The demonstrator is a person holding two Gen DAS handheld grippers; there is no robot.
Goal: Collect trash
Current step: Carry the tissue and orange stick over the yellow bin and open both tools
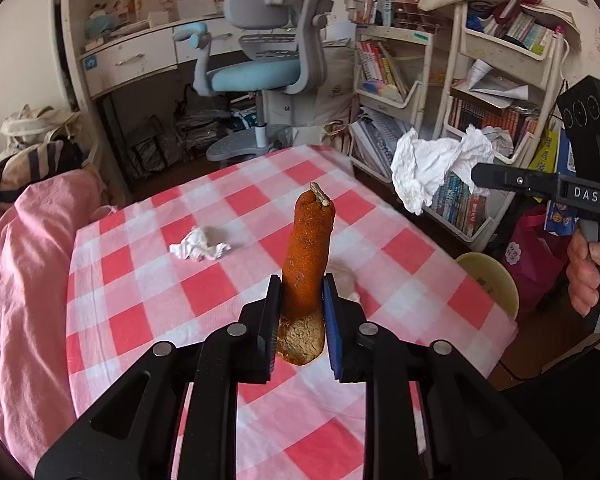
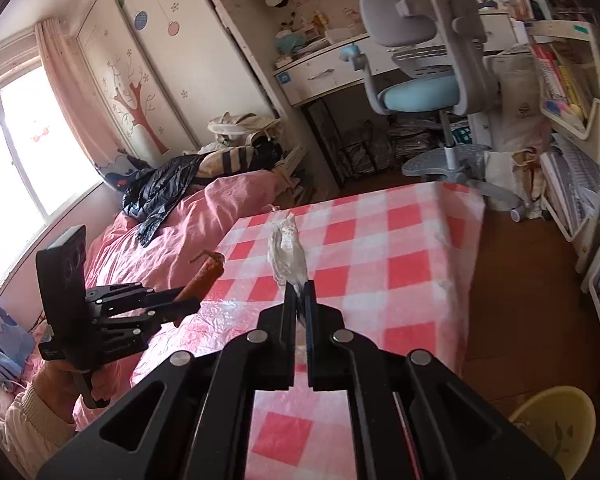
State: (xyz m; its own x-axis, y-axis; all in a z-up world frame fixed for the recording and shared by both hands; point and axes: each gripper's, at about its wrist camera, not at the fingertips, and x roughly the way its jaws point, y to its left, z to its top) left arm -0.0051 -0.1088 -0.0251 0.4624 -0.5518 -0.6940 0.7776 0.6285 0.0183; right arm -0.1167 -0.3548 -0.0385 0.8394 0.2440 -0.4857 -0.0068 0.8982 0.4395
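While its two jaws press against the sides of an orange-brown peel (image 1: 307, 256), the left gripper (image 1: 302, 320) holds that piece upright above the near part of the table (image 1: 132, 264), the pale pithy end sitting low between the pads and the stem end pointing up. From the right wrist view the same peel (image 2: 204, 274) sticks out past the left gripper (image 2: 176, 304) over the table's left edge, beside the pink bedding (image 2: 172, 236). The right gripper (image 2: 298, 300) has its jaws drawn close together on a crumpled white tissue (image 2: 287, 256), which rises above the fingertips; in the left wrist view that tissue (image 1: 436, 168) hangs in the air beyond the table's right edge, in front of the bookshelves (image 1: 496, 92), pinched at its right side by the right gripper (image 1: 480, 178). A yellow bin (image 1: 490, 280) stands on the floor just off the right edge of the table, and it shows again at the lower right of the right wrist view (image 2: 556, 428). Farther out, a second crumpled tissue (image 1: 199, 245) lies on the checked cloth toward the left side of the table, well apart from both grippers. Past the far edge stands a grey and blue desk chair (image 1: 272, 40).
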